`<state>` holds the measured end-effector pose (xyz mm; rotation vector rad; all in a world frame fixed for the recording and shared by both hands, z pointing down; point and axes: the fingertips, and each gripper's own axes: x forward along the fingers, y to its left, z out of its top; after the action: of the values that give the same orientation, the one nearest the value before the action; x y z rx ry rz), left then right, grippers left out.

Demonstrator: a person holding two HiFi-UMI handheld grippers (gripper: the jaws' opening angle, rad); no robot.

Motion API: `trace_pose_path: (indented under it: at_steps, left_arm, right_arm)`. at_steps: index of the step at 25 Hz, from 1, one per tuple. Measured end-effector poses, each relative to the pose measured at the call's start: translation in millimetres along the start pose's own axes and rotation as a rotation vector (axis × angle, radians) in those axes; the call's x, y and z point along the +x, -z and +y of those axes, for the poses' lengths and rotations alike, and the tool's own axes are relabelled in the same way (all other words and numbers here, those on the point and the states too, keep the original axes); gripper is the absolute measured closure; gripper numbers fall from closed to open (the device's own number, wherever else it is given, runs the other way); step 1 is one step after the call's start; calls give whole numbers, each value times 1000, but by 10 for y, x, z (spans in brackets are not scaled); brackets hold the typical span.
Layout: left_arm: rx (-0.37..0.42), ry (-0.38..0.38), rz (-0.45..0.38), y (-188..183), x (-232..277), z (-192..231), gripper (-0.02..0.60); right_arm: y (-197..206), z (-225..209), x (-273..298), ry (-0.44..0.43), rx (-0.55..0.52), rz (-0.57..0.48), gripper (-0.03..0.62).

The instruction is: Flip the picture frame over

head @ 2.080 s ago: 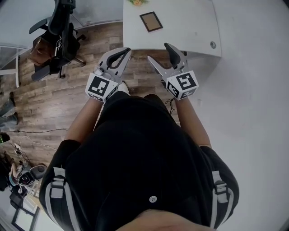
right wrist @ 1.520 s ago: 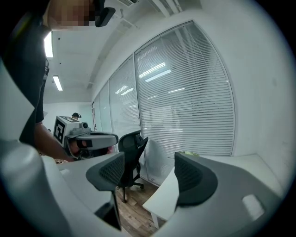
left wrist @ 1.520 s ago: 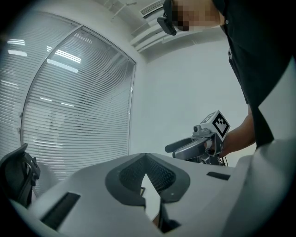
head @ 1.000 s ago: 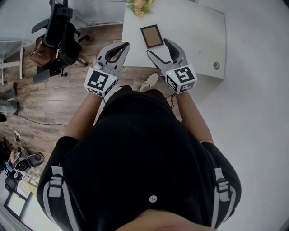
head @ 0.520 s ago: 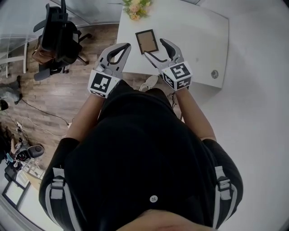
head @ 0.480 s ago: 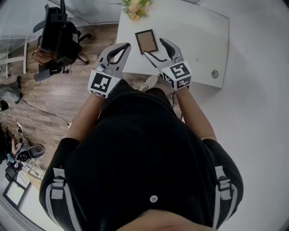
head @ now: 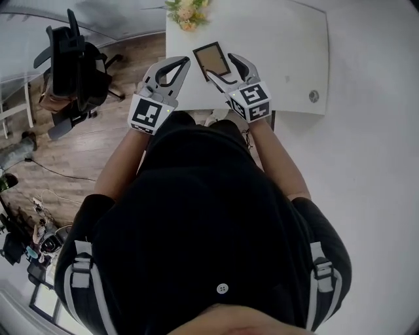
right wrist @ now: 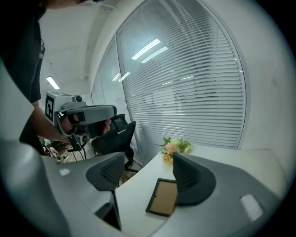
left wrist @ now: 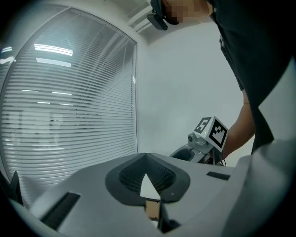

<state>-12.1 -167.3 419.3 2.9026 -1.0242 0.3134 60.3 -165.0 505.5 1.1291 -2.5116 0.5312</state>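
A dark-rimmed picture frame (head: 211,59) with a brown panel lies flat on the white table (head: 281,39) near its front edge. My right gripper (head: 230,67) hovers open at the frame's near right corner, touching nothing. In the right gripper view the frame (right wrist: 163,196) lies just beyond the spread jaws of the right gripper (right wrist: 149,159), partly hidden behind the right finger (right wrist: 192,180). My left gripper (head: 183,62) is shut and empty, left of the frame over the table edge. In the left gripper view the left gripper (left wrist: 146,157) has its tips together, with a sliver of the frame (left wrist: 151,209) showing through the gap.
A small bunch of flowers (head: 185,13) stands at the table's far left corner, behind the frame. A black office chair (head: 69,65) stands on the wood floor to the left. A round cable port (head: 314,96) sits near the table's right edge. Window blinds (right wrist: 194,92) run behind the table.
The person has stepped up to the table. Both grippers have come forward: the right one now reaches the frame's near corner, the left one stands beside the frame.
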Motion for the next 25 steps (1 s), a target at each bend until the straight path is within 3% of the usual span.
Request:
trace_pose_path:
  at_steps: [8,25]
  left_arm:
    - [-28,132,-24,250,33,272,577]
    - [-94,190,4,856,114,508,577]
  right_arm:
    - [282,-17,510,112,43,82,258]
    - [1186,-134,1206,231,139,321,329]
